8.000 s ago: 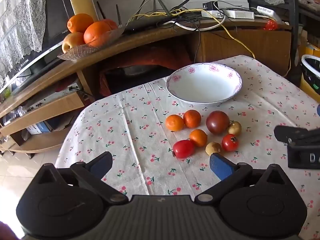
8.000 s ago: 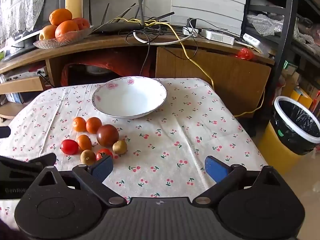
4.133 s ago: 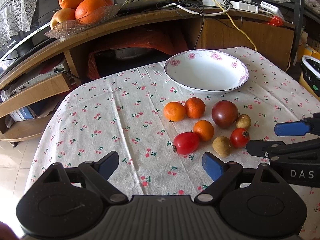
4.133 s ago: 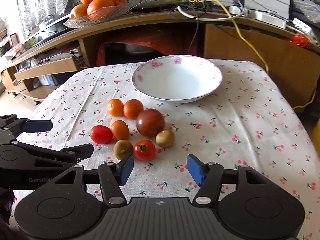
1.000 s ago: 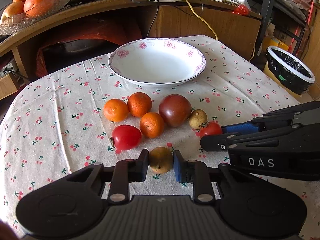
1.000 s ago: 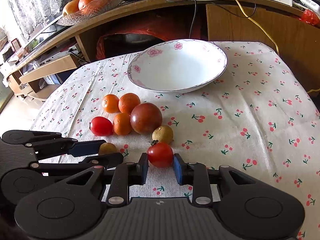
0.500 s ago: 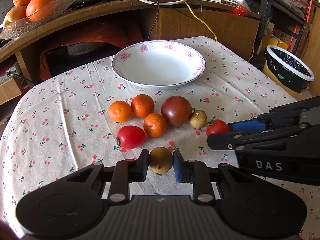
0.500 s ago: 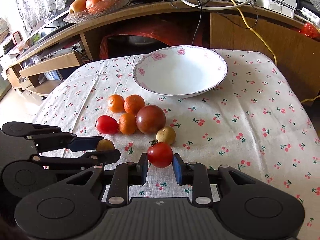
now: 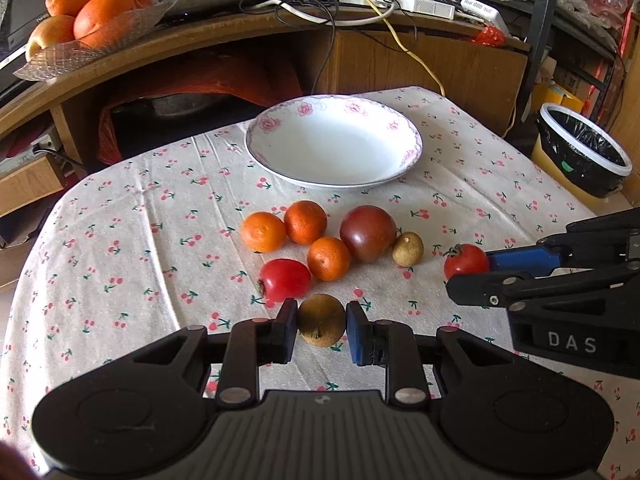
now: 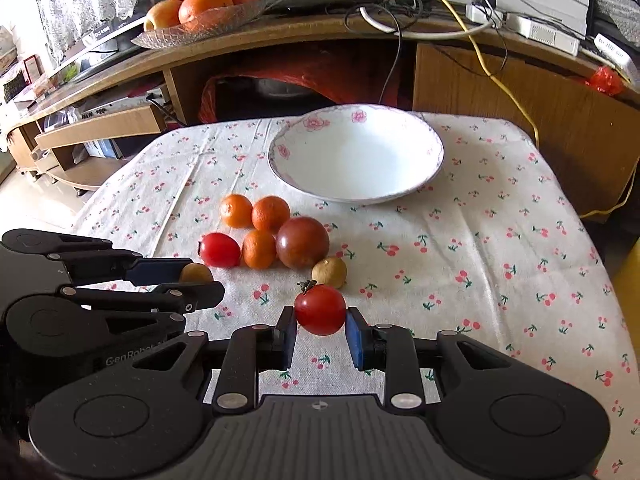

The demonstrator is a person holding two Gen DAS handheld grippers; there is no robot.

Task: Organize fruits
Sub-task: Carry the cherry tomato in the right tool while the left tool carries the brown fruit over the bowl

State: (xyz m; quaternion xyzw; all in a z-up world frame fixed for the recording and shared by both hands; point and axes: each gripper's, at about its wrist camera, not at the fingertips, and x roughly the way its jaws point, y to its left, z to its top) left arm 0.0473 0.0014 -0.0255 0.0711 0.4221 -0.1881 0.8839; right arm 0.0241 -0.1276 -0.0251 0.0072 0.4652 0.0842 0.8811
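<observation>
My left gripper (image 9: 321, 332) is shut on a brown kiwi-like fruit (image 9: 321, 325), lifted a little off the cloth. My right gripper (image 10: 320, 330) is shut on a small red tomato (image 10: 320, 309), also seen in the left wrist view as the tomato (image 9: 466, 262) between blue pads. On the cloth lie three small oranges (image 9: 296, 232), a red tomato (image 9: 285, 280), a large dark purplish tomato (image 9: 368, 233) and a small tan fruit (image 9: 408, 249). Behind them stands an empty white bowl (image 9: 276, 160) with a pink flower rim.
The table (image 9: 120, 240) has a cherry-print cloth. Behind it a wooden shelf carries a glass dish of oranges (image 9: 86, 16), cables and routers. A bin with a black liner (image 9: 580, 148) stands on the floor at the right.
Both grippers, each shut on its fruit since a second ago, have risen and drawn back slightly from the pile; the other fruits and the bowl have not moved.
</observation>
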